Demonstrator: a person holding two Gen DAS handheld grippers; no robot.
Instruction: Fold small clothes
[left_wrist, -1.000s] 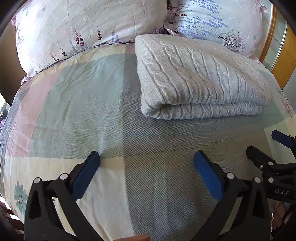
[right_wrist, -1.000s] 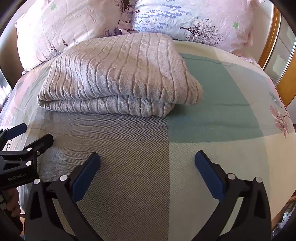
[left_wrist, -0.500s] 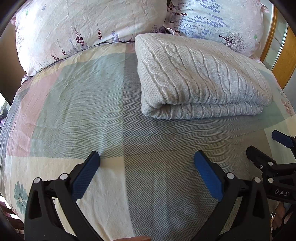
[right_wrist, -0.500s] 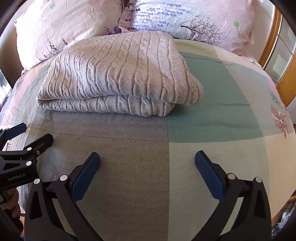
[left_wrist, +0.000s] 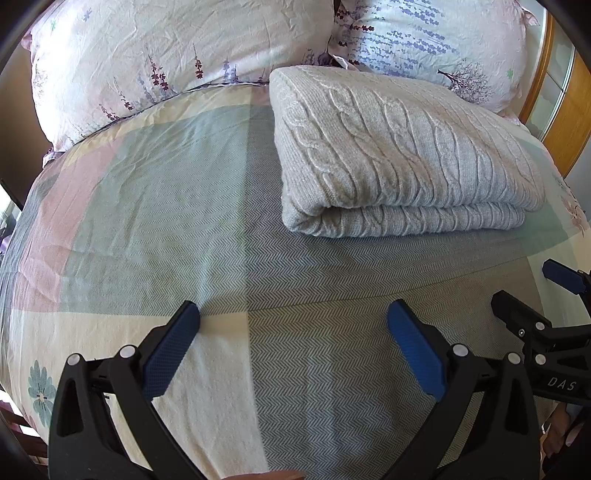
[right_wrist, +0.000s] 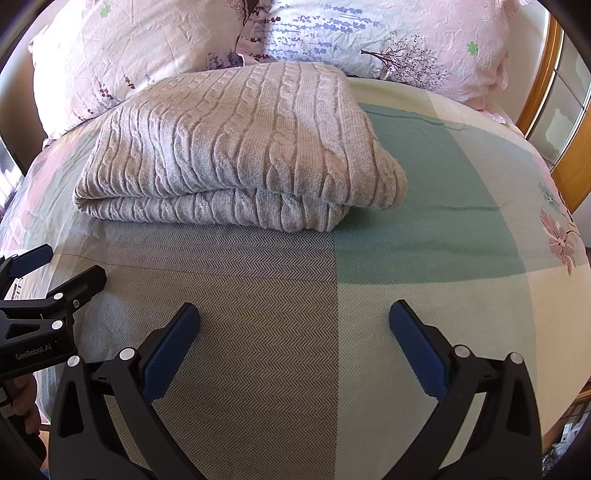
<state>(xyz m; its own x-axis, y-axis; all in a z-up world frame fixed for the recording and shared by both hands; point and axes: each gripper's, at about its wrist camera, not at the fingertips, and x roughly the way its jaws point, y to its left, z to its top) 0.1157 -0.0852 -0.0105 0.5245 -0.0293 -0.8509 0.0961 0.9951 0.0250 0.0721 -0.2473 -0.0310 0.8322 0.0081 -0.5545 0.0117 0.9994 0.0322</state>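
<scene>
A grey cable-knit sweater (left_wrist: 399, 155) lies folded into a thick rectangle on the bed, near the pillows; it also shows in the right wrist view (right_wrist: 236, 147). My left gripper (left_wrist: 293, 317) is open and empty, held over the bedsheet well short of the sweater's near fold. My right gripper (right_wrist: 295, 317) is open and empty, also short of the sweater. The right gripper shows at the right edge of the left wrist view (left_wrist: 535, 295), and the left gripper at the left edge of the right wrist view (right_wrist: 55, 273).
The bed has a checked sheet (left_wrist: 155, 206) in green, pink and cream. Two floral pillows (left_wrist: 166, 62) (right_wrist: 388, 40) lie behind the sweater. A wooden frame (right_wrist: 546, 81) stands at the far right.
Both grippers have edged very slightly back from the sweater, and the sweater lies still. Both stay open.
</scene>
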